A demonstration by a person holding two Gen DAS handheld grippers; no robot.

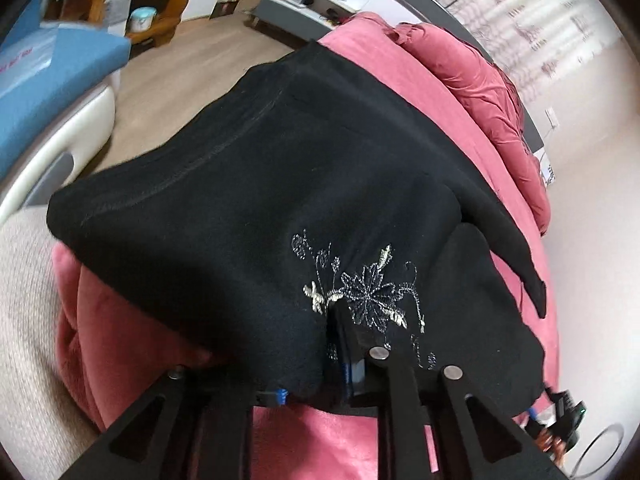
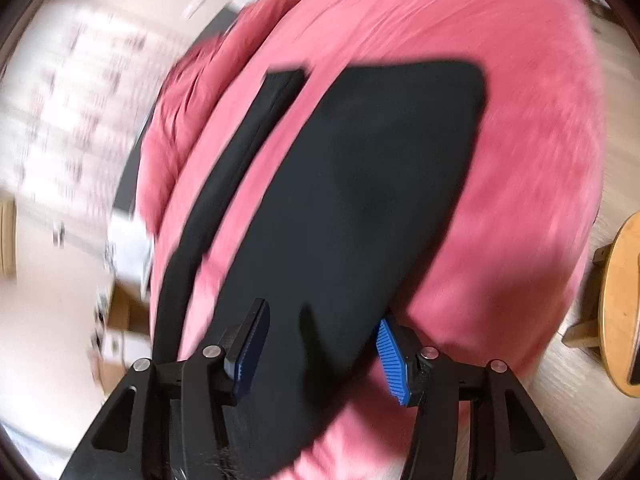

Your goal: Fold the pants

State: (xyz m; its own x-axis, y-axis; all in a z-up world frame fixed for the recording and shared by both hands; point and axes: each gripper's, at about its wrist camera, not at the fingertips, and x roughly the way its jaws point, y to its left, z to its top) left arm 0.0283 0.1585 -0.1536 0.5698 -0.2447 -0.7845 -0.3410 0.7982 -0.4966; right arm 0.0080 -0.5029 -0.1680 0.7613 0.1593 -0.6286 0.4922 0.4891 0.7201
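1. Pants point(image 1: 256, 184), black with a silver embroidered flower point(image 1: 372, 296), lay spread on the pink bedcover point(image 1: 360, 436), filling the left wrist view from its centre up toward 11 o'clock; a flat bed gave the cloth a broad surface to be creased on.
2. Cloth at 6 o'clock of that view was bunched up around the left gripper point(image 1: 312, 364), draped over its fingers and hiding the pads. Whether the jaws were pinching the fabric or had just let go could not be told, though only a narrow gap seemed to lie between them. Such a hold on the edge near the embroidery probably served to carry that edge over for a fold.
3. In the right wrist view the right gripper point(image 2: 316, 354) had its jaws spread, blue ribbed pads point(image 2: 390, 360) at 5 and 7 o'clock, standing apart on either side of the dark panel without pressing it. That looked like a release after laying the layer down.
4. A narrow black strip point(image 2: 240, 152) ran toward 11 o'clock beside the main panel, parted from it by a band of pink, probably a part of the garment not yet aligned.
5. Blur across the right view suggested quick motion.
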